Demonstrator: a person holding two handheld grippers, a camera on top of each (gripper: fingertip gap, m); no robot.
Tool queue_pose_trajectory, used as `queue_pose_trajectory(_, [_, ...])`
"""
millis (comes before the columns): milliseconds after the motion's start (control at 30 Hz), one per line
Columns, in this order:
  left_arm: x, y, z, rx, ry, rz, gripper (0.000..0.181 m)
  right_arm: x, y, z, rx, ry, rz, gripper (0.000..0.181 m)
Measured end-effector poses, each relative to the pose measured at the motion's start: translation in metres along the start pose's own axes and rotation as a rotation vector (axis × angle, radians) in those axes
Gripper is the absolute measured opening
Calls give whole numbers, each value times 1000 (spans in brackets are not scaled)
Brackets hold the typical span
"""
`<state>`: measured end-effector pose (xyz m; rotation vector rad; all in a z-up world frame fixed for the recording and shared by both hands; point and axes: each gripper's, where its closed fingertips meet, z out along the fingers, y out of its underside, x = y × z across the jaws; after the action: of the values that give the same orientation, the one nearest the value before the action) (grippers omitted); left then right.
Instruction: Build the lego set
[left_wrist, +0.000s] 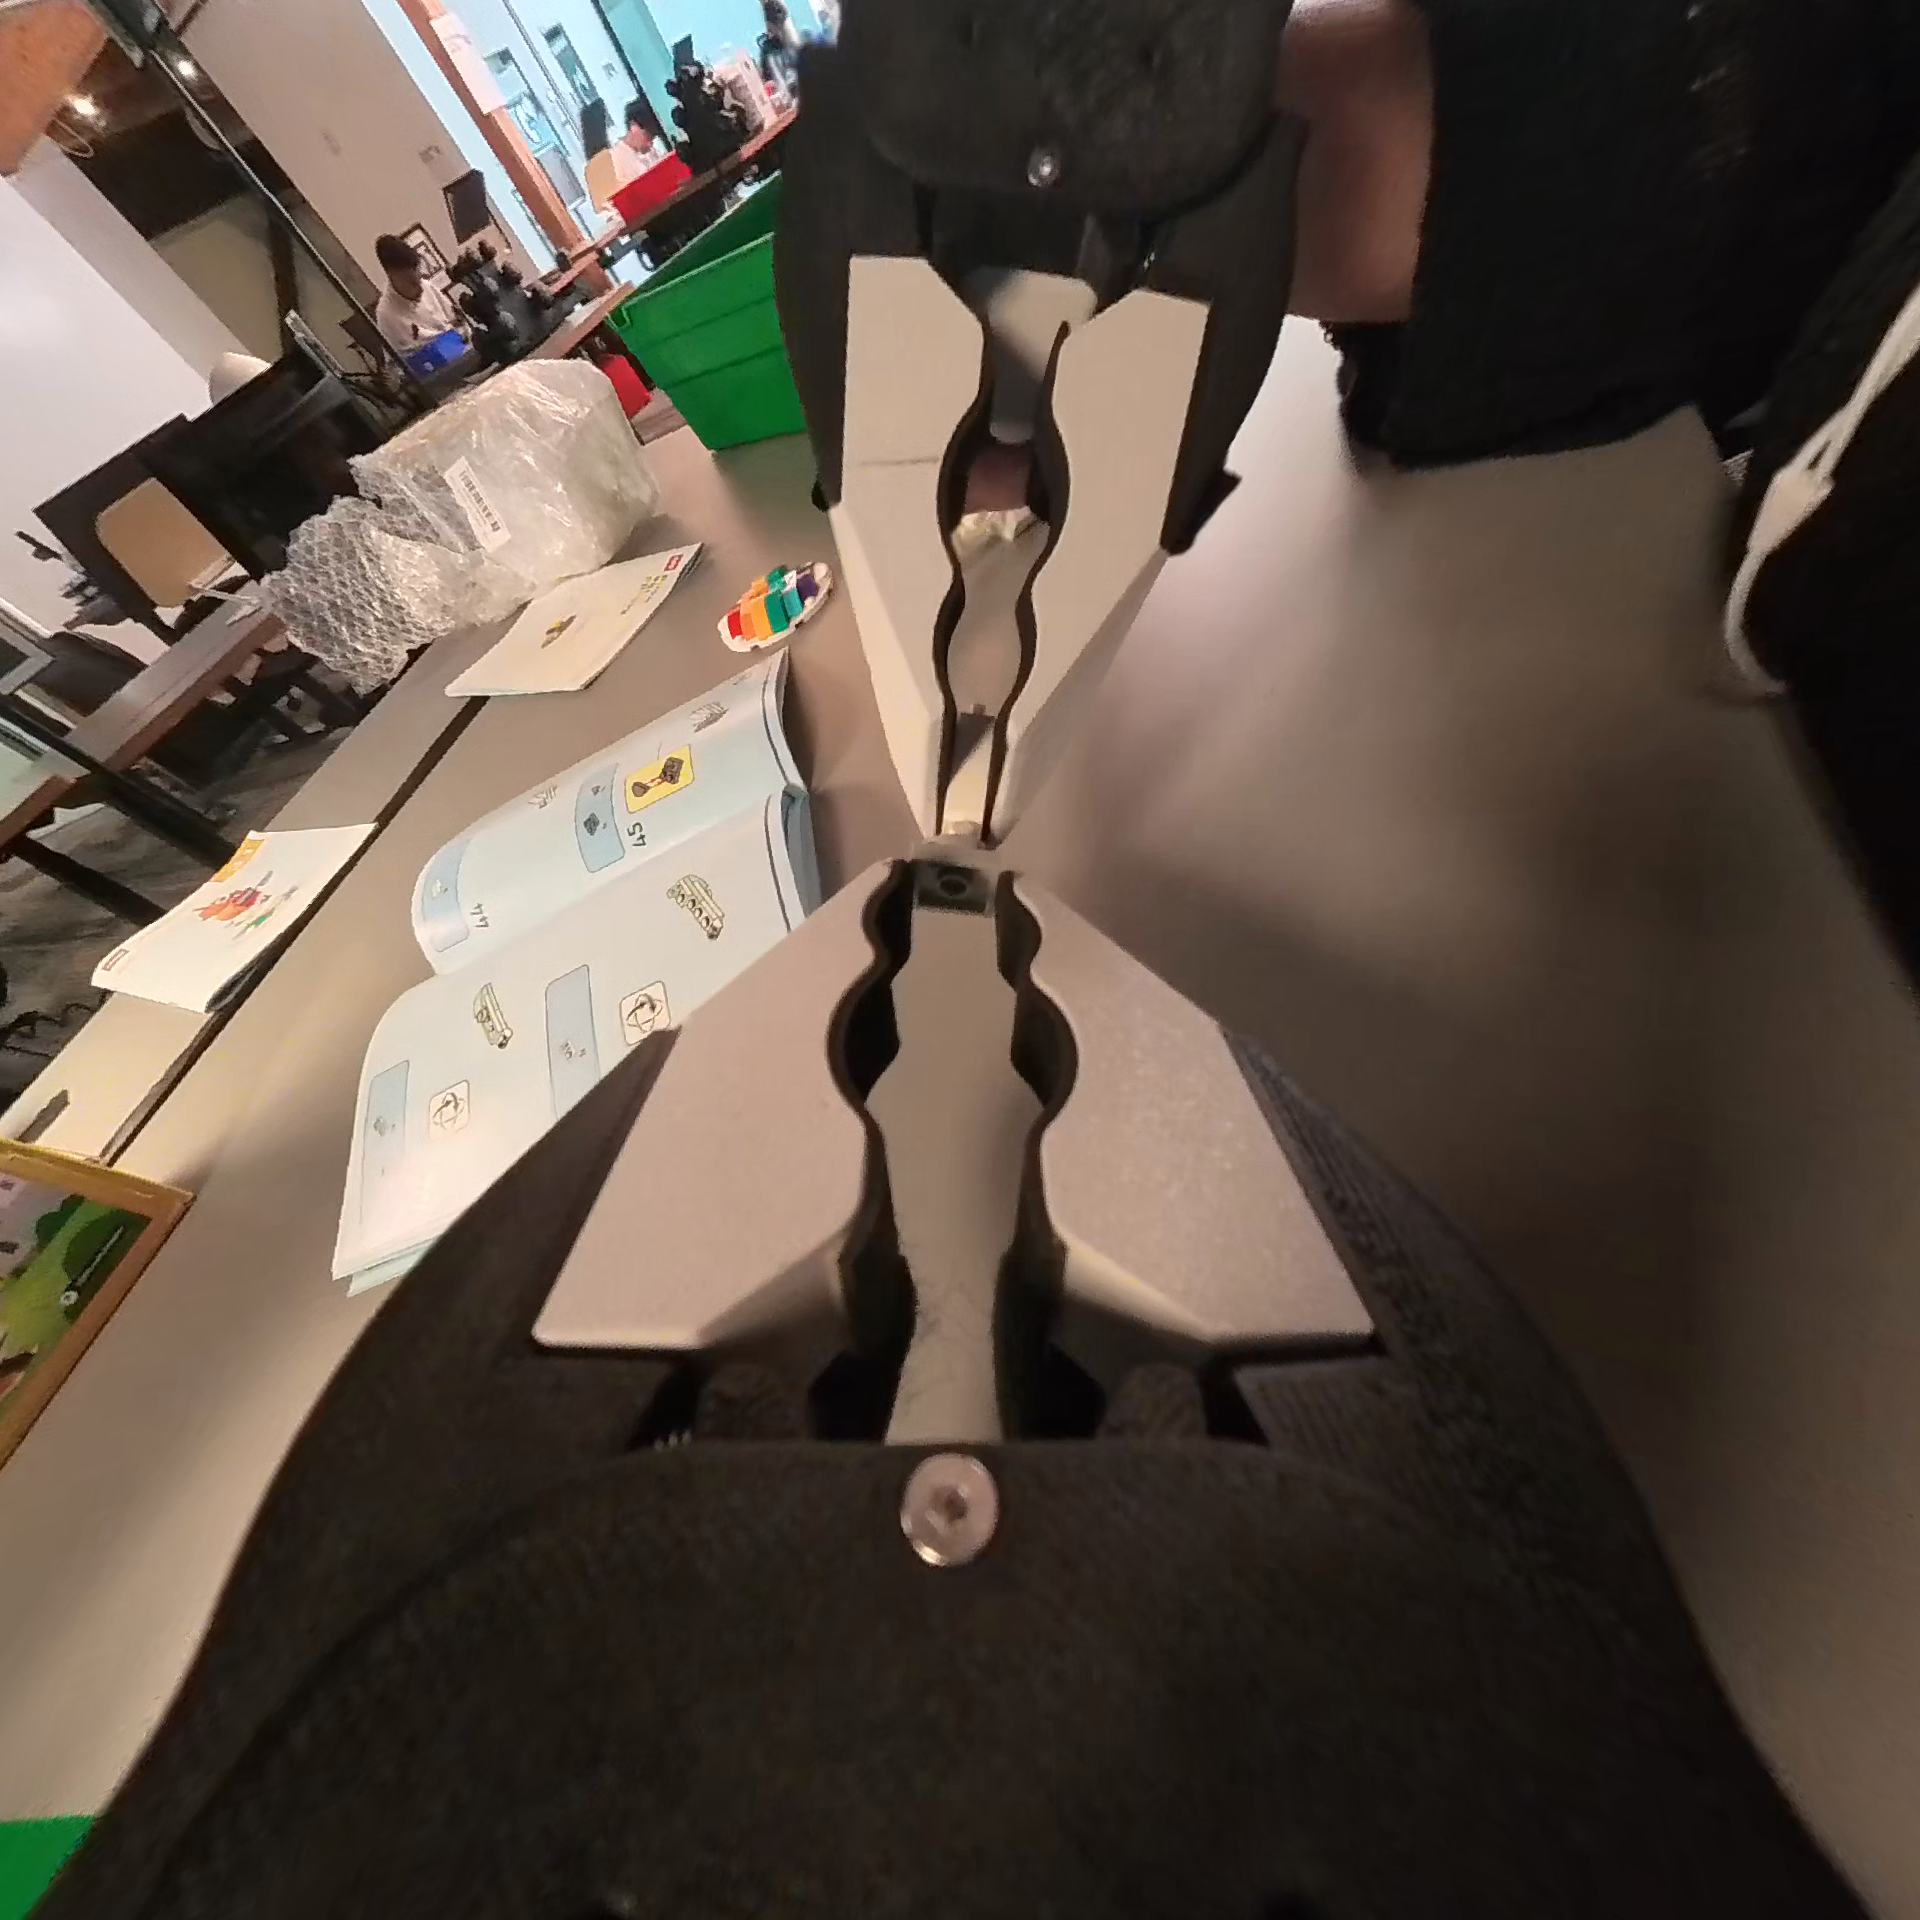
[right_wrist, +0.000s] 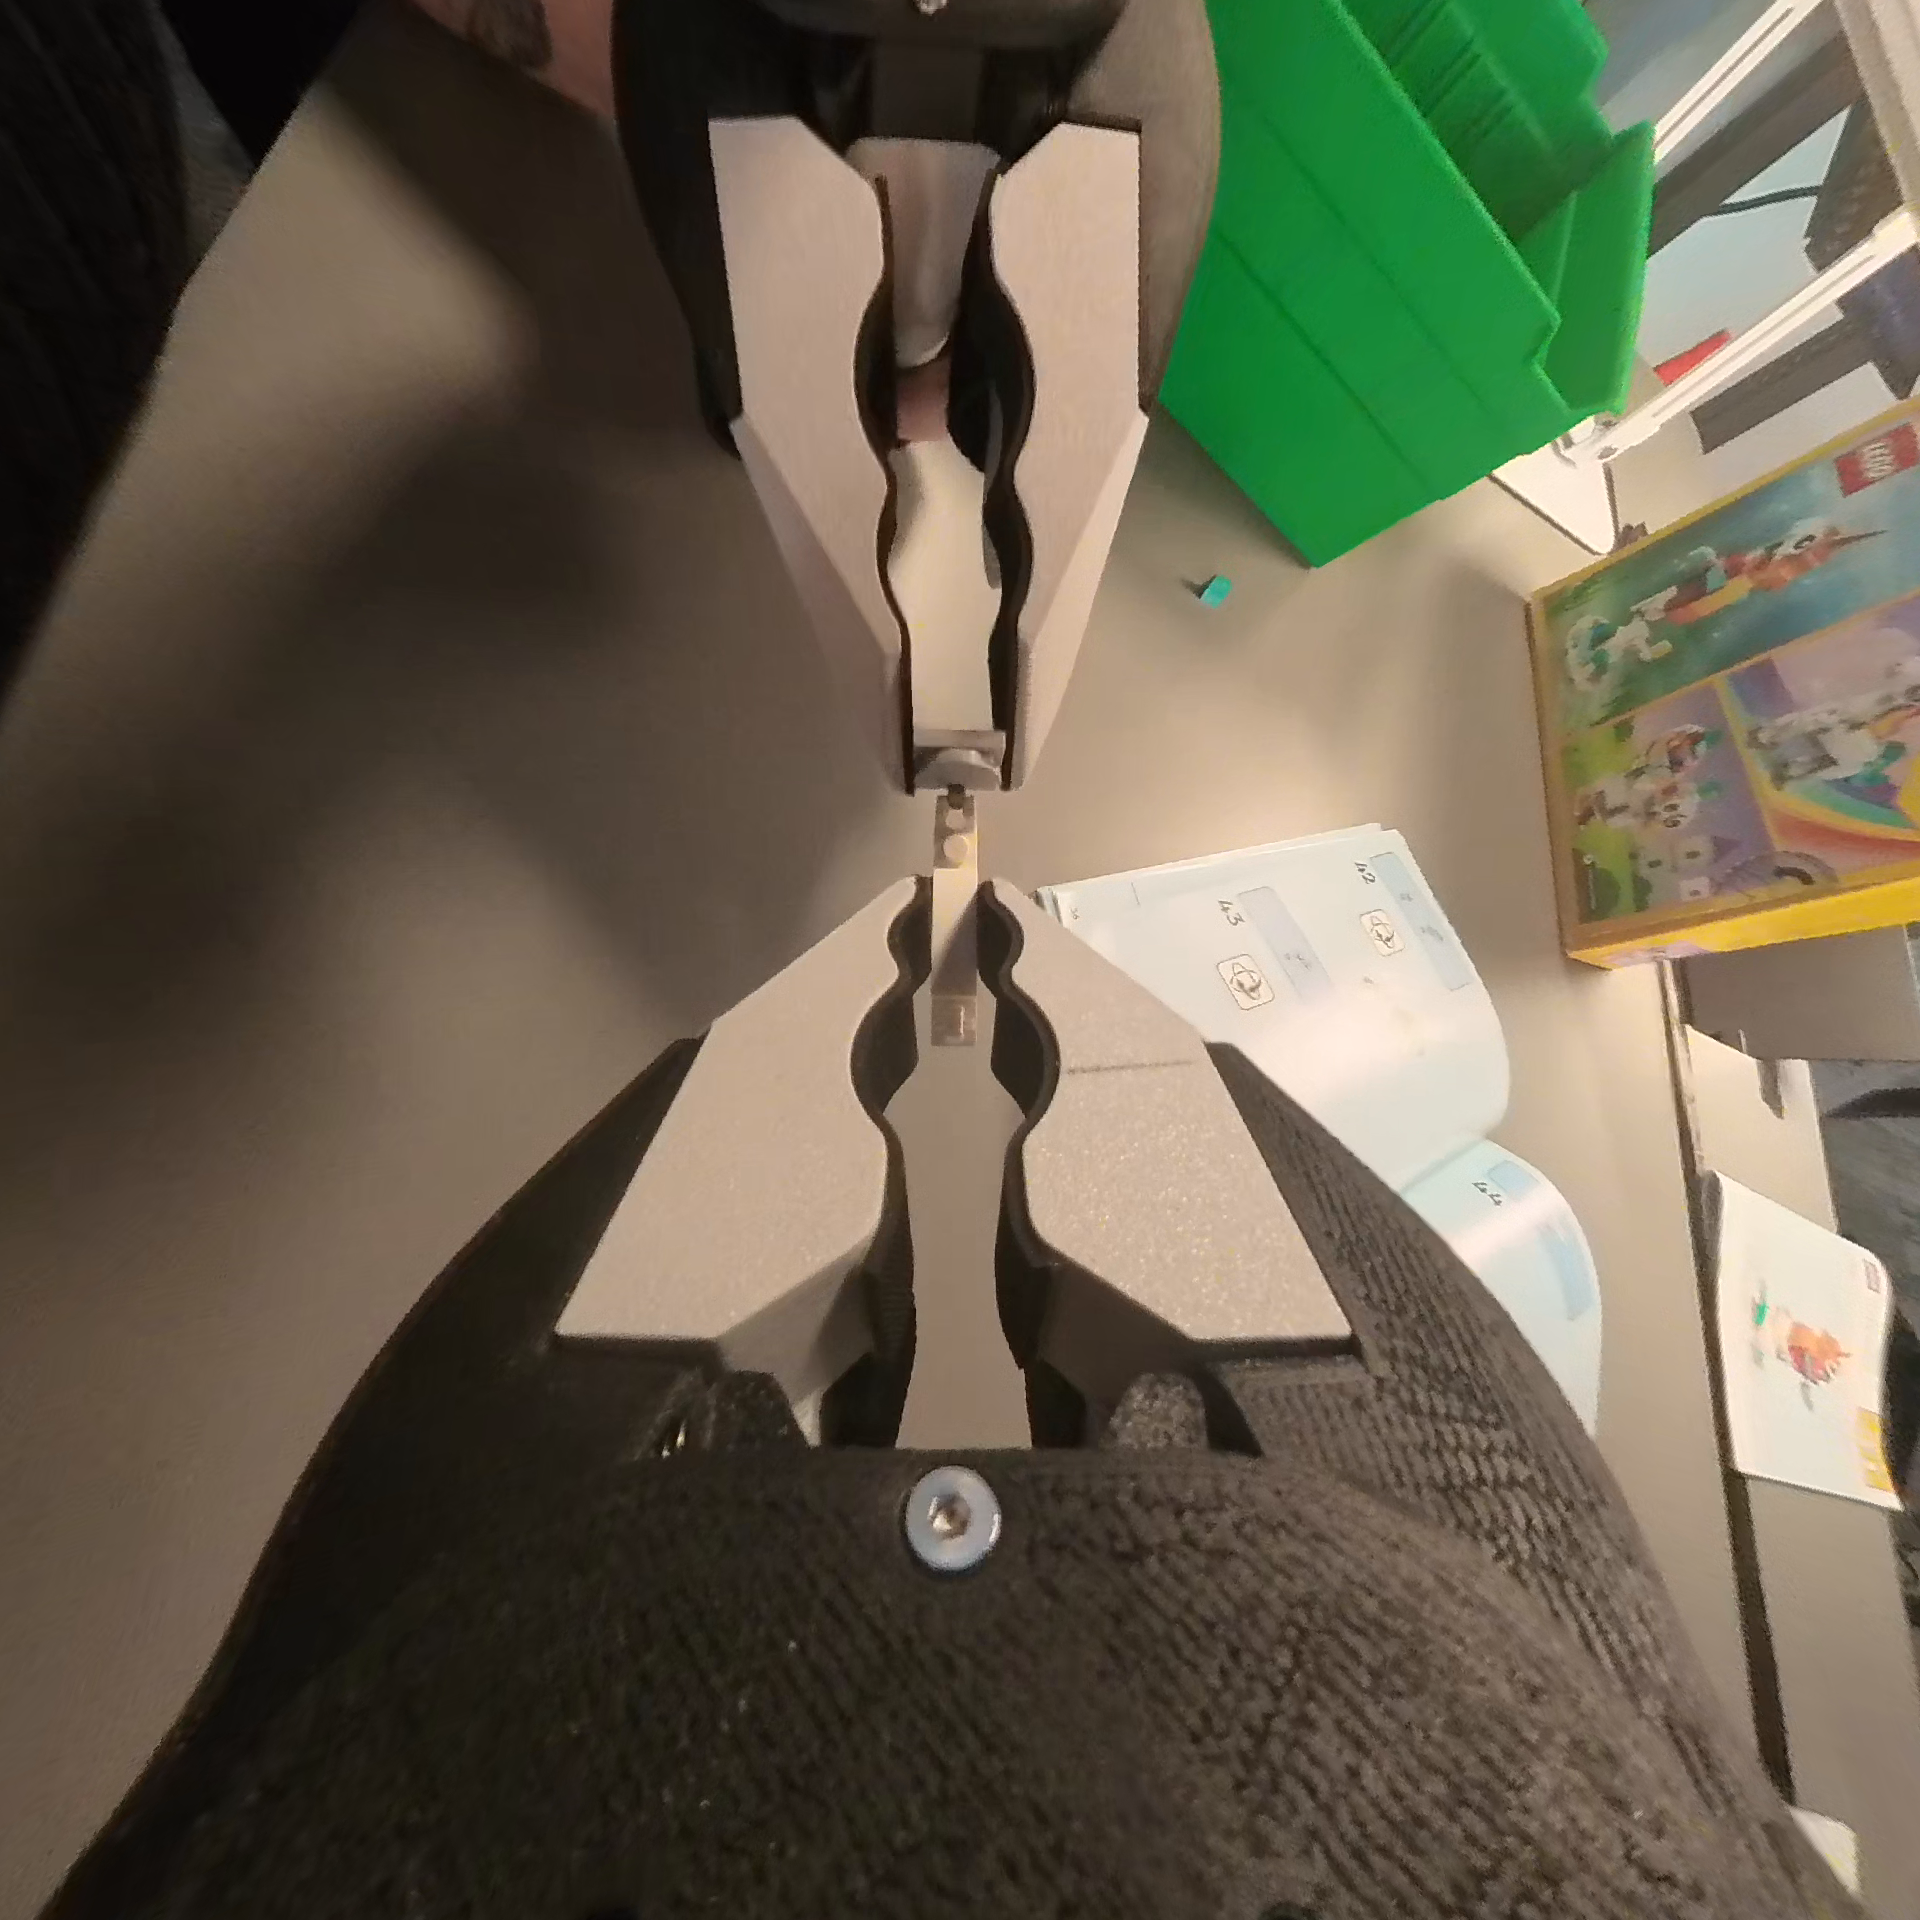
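My left gripper (left_wrist: 951, 873) is shut on a small dark grey lego piece (left_wrist: 951, 891). My right gripper (right_wrist: 956, 891) is shut on a long thin grey plate (right_wrist: 954, 966), whose studded end sticks out past the fingertips. The two grippers face each other tip to tip above the grey table (left_wrist: 1403, 831). In the left wrist view the right gripper (left_wrist: 968, 826) comes in from the top with the plate (left_wrist: 964, 800). In the right wrist view the left gripper (right_wrist: 961, 781) comes in from the top with the small piece (right_wrist: 961, 771), which touches or nearly touches the plate's end.
An open instruction booklet (left_wrist: 582, 935) lies left of the grippers and also shows in the right wrist view (right_wrist: 1299, 997). Green bins (right_wrist: 1403, 260), a lego box (right_wrist: 1725, 727), a small teal brick (right_wrist: 1214, 592), a colourful small build (left_wrist: 774, 608), bubble wrap (left_wrist: 478, 520) and other booklets (left_wrist: 577, 623) lie around. The grippers are tip to tip, or close to it.
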<state>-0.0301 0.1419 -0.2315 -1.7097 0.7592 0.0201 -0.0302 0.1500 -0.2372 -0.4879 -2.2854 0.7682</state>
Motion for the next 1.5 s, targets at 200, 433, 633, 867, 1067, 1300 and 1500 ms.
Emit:
queue_pose_trajectory(200, [2,4,1,-13,26,-21,15,-3,2,5,50,-24,82,6])
queue_pose_trajectory(433, [2,2,-1,12,56,-57,15,-4,0,6,123,-56,157,6])
queue_pose_trajectory(633, [4,3,-1,13,82,-74,15,-6,0,8,161,-89,203,6])
queue_pose_trajectory(867, [2,4,-4,22,112,-103,16,-6,-2,12,226,-116,279,5])
queue_pose_trajectory(1067, [-1,0,-7,60,132,-155,15,-2,-7,14,257,-79,274,6])
queue_pose_trajectory(1300, [3,-2,-8,68,165,-150,15,-6,-9,14,273,-89,252,5])
queue_pose_trajectory(1500, [-6,-14,-19,179,177,-243,16,3,-22,11,348,-35,265,5])
